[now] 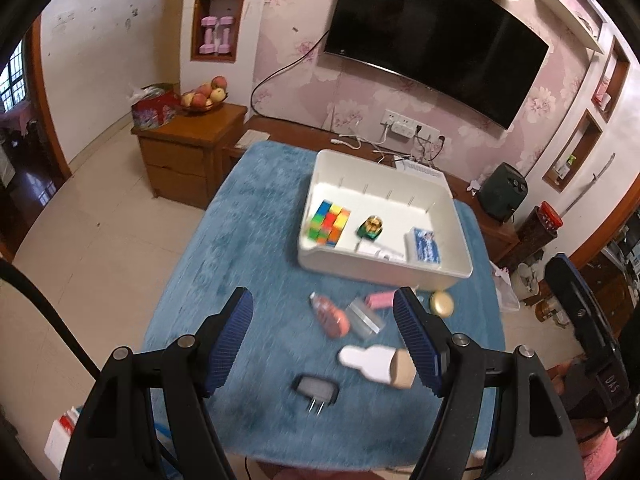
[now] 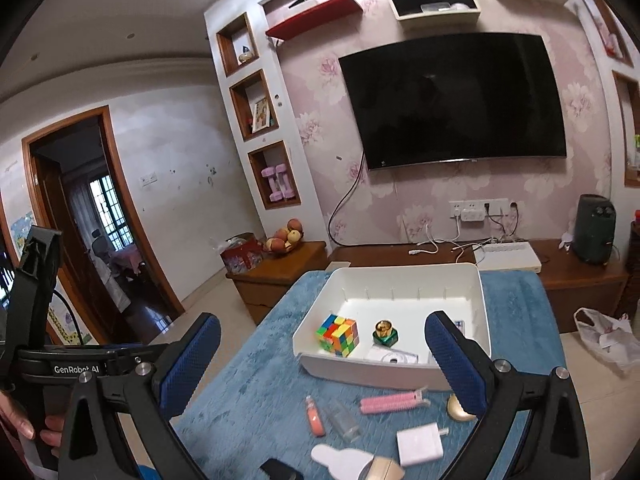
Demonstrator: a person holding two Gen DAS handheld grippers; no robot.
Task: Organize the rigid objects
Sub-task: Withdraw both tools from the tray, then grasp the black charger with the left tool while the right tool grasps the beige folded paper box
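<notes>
Both empty and spread wide — left gripper [image 1: 324, 344] above the white bottle [image 1: 370, 362], right gripper [image 2: 324, 364] hovering; next, close on it for the bin [image 1: 384, 268].

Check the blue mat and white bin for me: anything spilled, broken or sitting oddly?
Nothing looks spilled or broken. Small items lie scattered on the blue mat before the white bin, awaiting sorting; the white bottle lies on its side. The Rubik's cube sits inside the bin.
</notes>
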